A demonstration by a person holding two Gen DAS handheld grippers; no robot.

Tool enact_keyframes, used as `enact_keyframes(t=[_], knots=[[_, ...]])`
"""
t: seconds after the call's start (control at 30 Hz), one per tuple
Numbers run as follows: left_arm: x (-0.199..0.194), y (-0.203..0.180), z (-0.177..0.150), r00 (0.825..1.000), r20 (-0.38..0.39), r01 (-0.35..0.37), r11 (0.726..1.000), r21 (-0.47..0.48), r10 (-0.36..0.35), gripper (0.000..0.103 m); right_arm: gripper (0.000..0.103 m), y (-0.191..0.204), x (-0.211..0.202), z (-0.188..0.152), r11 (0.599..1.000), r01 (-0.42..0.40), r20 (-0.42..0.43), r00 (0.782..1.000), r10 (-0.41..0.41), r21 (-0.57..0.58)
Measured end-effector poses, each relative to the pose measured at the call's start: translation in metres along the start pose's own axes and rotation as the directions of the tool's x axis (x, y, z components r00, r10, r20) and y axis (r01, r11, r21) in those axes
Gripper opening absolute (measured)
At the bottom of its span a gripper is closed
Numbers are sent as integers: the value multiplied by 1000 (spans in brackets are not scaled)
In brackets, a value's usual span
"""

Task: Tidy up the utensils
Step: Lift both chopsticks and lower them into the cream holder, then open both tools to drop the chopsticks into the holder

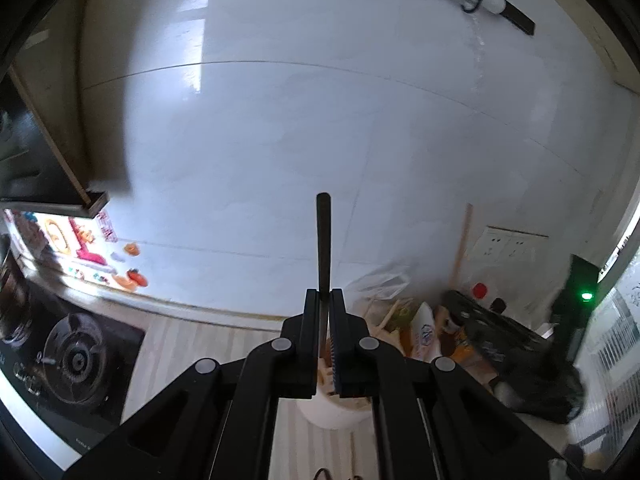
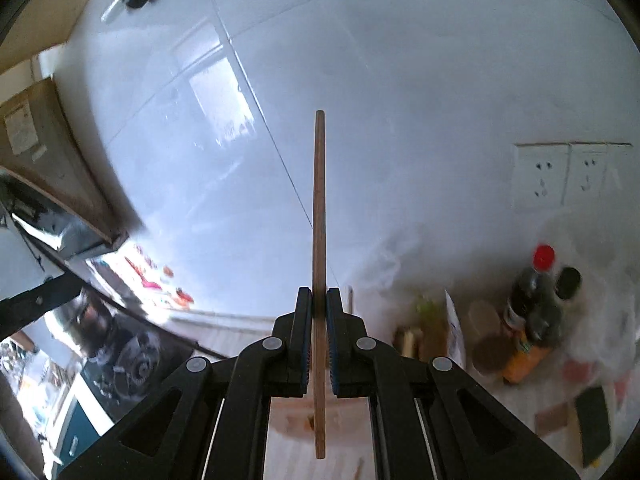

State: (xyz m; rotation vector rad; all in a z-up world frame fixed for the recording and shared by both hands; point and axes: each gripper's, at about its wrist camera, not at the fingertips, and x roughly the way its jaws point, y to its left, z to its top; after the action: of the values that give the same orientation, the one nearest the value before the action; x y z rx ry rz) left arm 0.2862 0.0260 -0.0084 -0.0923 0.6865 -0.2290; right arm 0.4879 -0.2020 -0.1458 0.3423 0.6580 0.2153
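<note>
In the left wrist view my left gripper is shut on a thin dark utensil handle that sticks straight up past the fingertips against the white tiled wall. Below the jaws stands a white holder cup with pale utensils in it. In the right wrist view my right gripper is shut on a long brown wooden stick, like a chopstick, which runs upright between the pads and ends below them at about. Both grippers are held well above the light wood-grain counter.
A black gas hob lies at the left, under a range hood. Bottles with red and black caps, plastic bags, a carton and a black bag crowd the right. Wall sockets sit on the tiles.
</note>
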Motion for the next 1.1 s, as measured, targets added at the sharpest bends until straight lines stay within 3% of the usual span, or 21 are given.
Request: enact_keyframes(t=[0.27, 0.57, 0.87, 1.03, 1.07, 1.1], knots=[[57, -20, 2, 995, -93, 27, 999, 29, -25, 2, 7, 1, 35, 11, 999, 34, 133, 990, -37, 26], [99, -19, -9, 982, -187, 36, 999, 30, -30, 2, 7, -8, 78, 0, 998, 45, 164, 985, -51, 42], [116, -14, -16, 967, -252, 43, 999, -9, -43, 3, 7, -7, 94, -22, 999, 25, 158, 987, -22, -23], [112, -19, -16, 959, -276, 59, 998, -28, -65, 8, 8, -11, 96, -27, 999, -18, 75, 997, 21, -36], [108, -21, -15, 959, -273, 69, 997, -30, -74, 8, 9, -12, 94, -27, 999, -17, 61, 998, 19, -37], [105, -22, -13, 961, -269, 59, 998, -26, -63, 13, 21, -14, 89, -27, 999, -24, 47, 999, 26, -41]])
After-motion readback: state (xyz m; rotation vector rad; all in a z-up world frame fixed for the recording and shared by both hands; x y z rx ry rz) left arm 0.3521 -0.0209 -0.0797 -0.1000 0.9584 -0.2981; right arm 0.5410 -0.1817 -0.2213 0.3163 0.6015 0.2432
